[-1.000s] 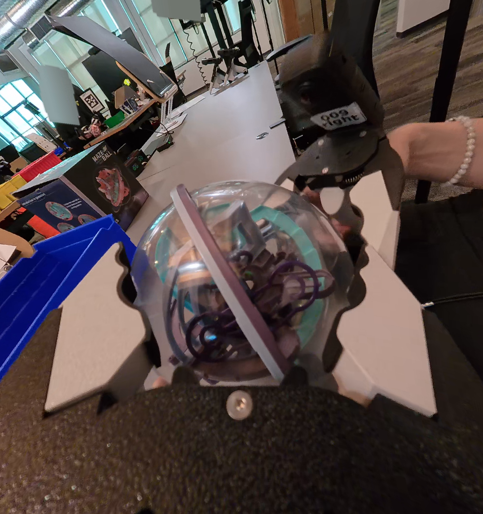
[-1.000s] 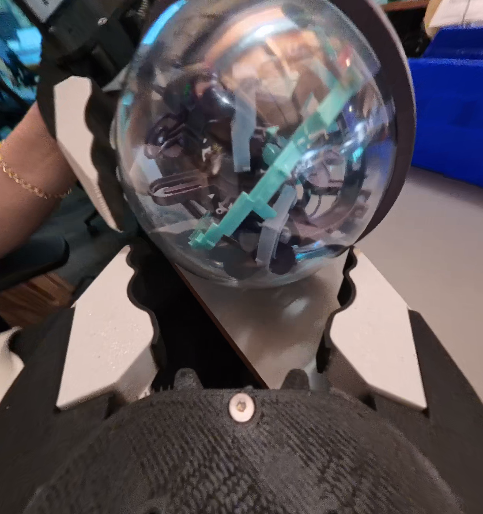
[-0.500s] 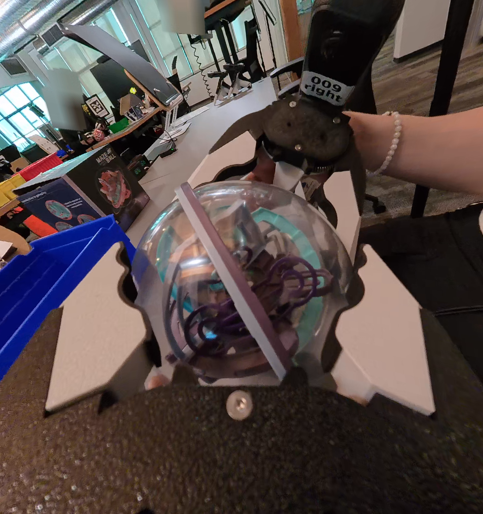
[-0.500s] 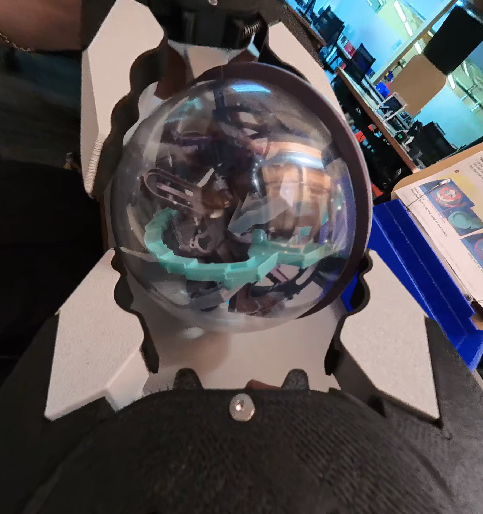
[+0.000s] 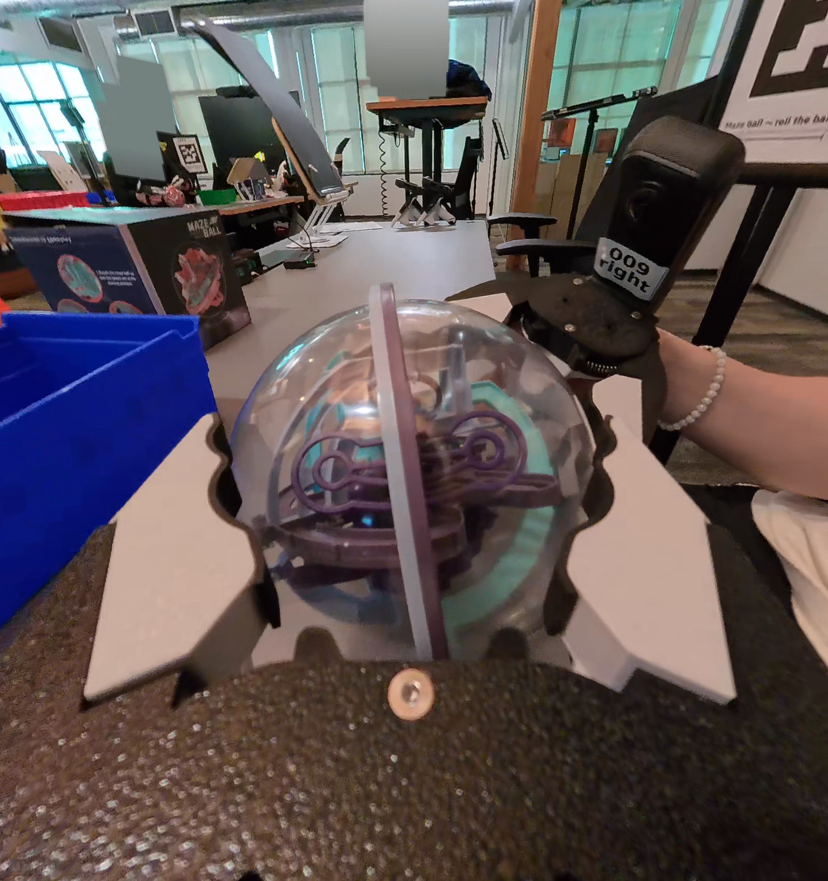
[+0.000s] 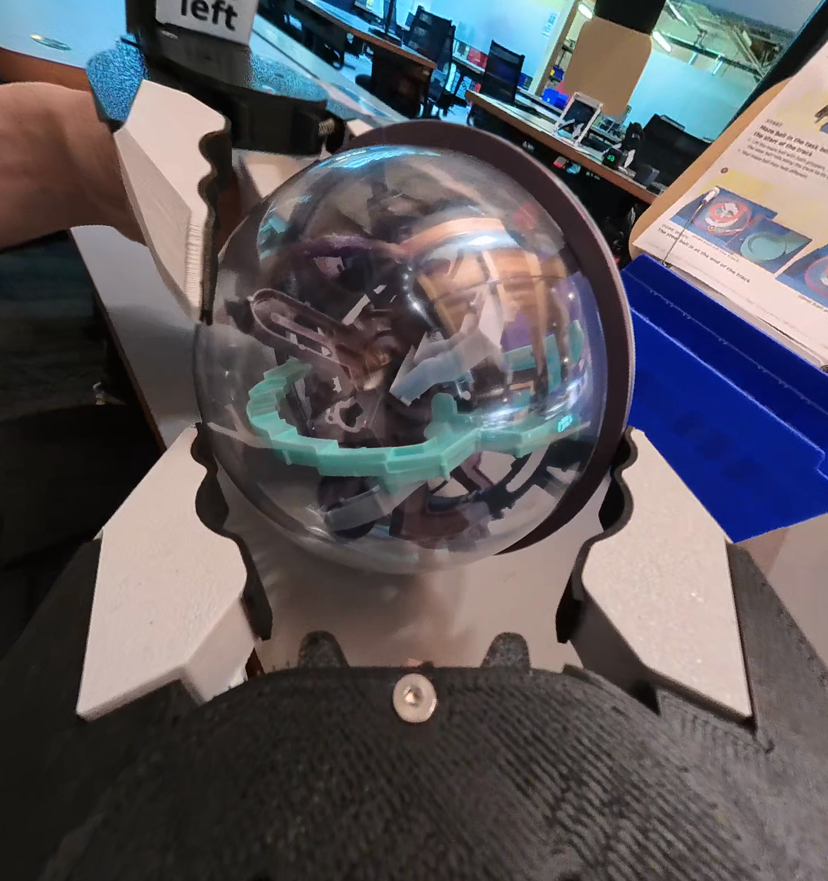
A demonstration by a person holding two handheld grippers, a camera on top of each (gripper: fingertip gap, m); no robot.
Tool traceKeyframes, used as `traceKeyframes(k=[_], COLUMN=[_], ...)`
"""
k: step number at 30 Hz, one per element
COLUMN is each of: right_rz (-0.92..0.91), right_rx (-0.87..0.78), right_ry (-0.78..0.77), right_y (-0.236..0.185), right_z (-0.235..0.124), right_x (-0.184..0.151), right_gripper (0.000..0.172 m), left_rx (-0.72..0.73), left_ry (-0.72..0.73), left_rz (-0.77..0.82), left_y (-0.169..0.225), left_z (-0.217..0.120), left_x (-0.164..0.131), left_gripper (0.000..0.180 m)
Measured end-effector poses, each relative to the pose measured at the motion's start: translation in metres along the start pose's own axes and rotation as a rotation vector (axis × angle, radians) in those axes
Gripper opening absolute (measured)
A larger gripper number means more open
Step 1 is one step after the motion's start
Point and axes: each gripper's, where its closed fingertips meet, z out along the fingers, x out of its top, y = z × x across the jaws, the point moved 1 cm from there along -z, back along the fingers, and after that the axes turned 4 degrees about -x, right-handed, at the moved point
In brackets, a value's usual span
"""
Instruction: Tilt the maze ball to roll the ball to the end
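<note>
Both grippers (image 5: 409, 476) (image 6: 412, 476) clamp my maze ball (image 5: 409, 467) from opposite sides, so I can tilt it freely.

blue bin (image 5: 68, 429) crowding left, boxed game (image 5: 130, 271) behind, open tabletop (image 5: 378, 257) beyond

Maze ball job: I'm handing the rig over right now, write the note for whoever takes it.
Left gripper: shut on the maze ball, pads on both sides of the clear shell.
Right gripper: grips the same ball from the opposite side.
Ball is held above the grey table, its purple rim nearly upright in the left view; blue bin is to the left.
Done: ball lifted, tilting under way.
Left: I cannot find the small ball inside; locate it, then tilt on to the track's end.
</note>
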Motion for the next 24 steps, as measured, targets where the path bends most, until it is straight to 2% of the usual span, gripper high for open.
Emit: traceKeyframes(k=[4, 14, 20, 24], right_rz=[0.016, 0.192, 0.200, 0.140], right_rx=[-0.009, -0.098, -0.096, -0.099], right_ry=[-0.030, -0.056, -0.060, -0.079], right_y=[0.001, 0.001, -0.005, -0.008], right_z=[0.004, 0.010, 0.009, 0.008], right_x=[0.002, 0.000, -0.004, -0.009], right_gripper=[0.156, 0.155, 0.151, 0.150], left_rx=[-0.003, -0.005, -0.018, -0.030], left_ry=[0.011, 0.073, 0.083, 0.077], left_rz=[-0.076, -0.257, -0.331, -0.320], left_y=[-0.007, -0.023, -0.026, -0.024], left_z=[-0.006, -0.016, -0.020, -0.022], left_x=[-0.003, -0.003, -0.006, -0.005], left_gripper=[0.143, 0.132, 0.129, 0.128])
